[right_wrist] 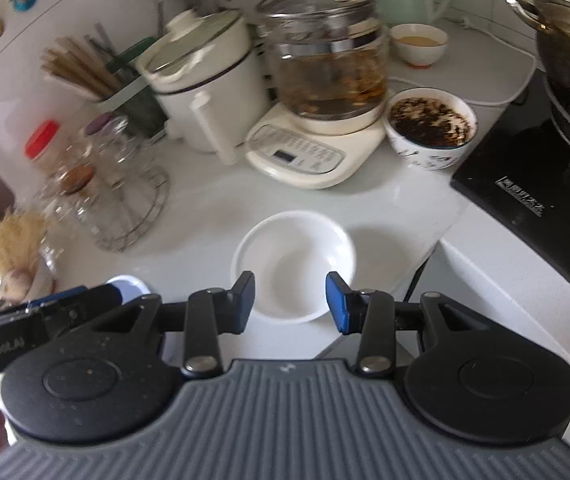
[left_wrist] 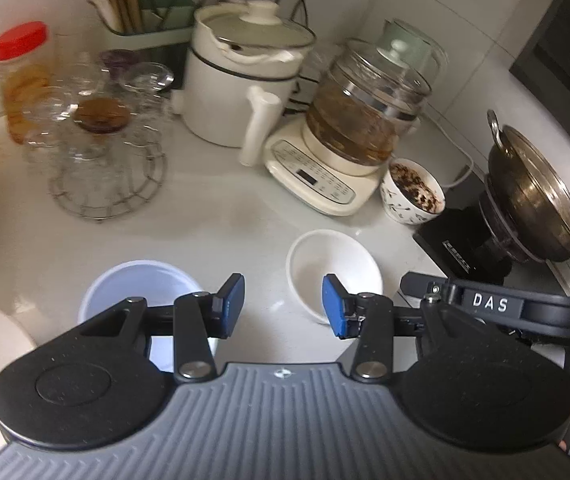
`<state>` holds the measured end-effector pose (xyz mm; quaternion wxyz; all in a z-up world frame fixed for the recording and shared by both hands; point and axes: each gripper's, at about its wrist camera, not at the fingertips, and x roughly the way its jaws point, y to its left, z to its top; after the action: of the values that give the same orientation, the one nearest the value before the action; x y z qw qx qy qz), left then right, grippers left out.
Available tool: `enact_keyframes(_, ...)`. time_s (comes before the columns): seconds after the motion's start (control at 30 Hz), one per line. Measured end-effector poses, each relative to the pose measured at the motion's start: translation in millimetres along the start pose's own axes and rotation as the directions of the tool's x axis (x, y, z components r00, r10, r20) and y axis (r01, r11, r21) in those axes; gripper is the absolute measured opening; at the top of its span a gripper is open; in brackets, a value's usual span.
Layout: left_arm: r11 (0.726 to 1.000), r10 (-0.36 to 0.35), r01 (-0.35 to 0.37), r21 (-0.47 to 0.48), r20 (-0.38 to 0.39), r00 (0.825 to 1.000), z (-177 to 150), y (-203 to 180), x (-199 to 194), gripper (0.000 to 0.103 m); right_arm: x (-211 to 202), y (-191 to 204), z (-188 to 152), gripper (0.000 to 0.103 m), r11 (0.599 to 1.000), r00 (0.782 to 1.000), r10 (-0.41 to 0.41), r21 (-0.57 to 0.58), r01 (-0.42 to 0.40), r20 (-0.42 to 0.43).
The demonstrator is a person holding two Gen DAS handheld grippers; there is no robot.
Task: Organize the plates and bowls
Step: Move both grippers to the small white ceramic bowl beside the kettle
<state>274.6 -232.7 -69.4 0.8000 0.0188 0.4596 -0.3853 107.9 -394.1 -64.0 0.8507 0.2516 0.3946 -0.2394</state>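
From the left wrist view, the left gripper [left_wrist: 283,306] hangs over the white worktop [left_wrist: 221,220] with its jaws partly apart and empty. A pale blue round plastic bowl [left_wrist: 133,280] sits just under its left jaw, and a shallow white glazed ceramic bowl [left_wrist: 335,268] lies to the right.

In the right wrist view, the right gripper [right_wrist: 289,302] hovers above that white bowl [right_wrist: 293,256], jaws half-open, holding nothing. It looks stiff, slick and breakable; pinching the rim seems safest.

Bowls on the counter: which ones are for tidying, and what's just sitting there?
For the job:
- empty white round bowl
- pale blue bowl

Just lying about:
- glass kettle on cream base
- white lidded cooker
- metal wok
- red-capped jar
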Motion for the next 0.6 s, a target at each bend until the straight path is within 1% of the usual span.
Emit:
enact_keyframes(0.13, 1.000, 0.001, -0.001, 0.020, -0.023, 1.000, 7.3, -10.7, 28.6, 0.049, 6.6, -23.9, 7.9, 0.042, 0.999, 0.999, 0.004, 0.050, -0.006, 0.042)
enact_keyframes(0.23, 1.000, -0.019, 0.019, -0.003, -0.037, 0.999, 14.0, -14.4, 47.5, 0.049, 11.0, -43.1, 14.9, 0.042, 0.996, 0.998, 0.001, 0.089, -0.006, 0.057)
enact_keyframes(0.37, 1.000, -0.024, 0.024, -0.010, -0.029, 0.999, 21.5, -16.0, 67.0, 0.049, 22.8, -61.7, 22.3, 0.043, 0.994, 1.000, -0.008, 0.112, 0.005, 0.028)
enact_keyframes(0.43, 1.000, -0.012, 0.011, -0.022, -0.040, 0.999, 22.4, -13.4, 79.6, 0.049, 33.0, -69.2, 24.6, 0.043, 0.993, 1.000, -0.009, 0.120, 0.008, 0.008)
enact_keyframes(0.6, 0.998, -0.005, 0.001, -0.056, -0.082, 0.997, 18.3, -6.5, 108.2, 0.049, 59.0, -79.3, 29.6, 0.043, 0.991, 0.998, 0.045, 0.129, -0.038, -0.052)
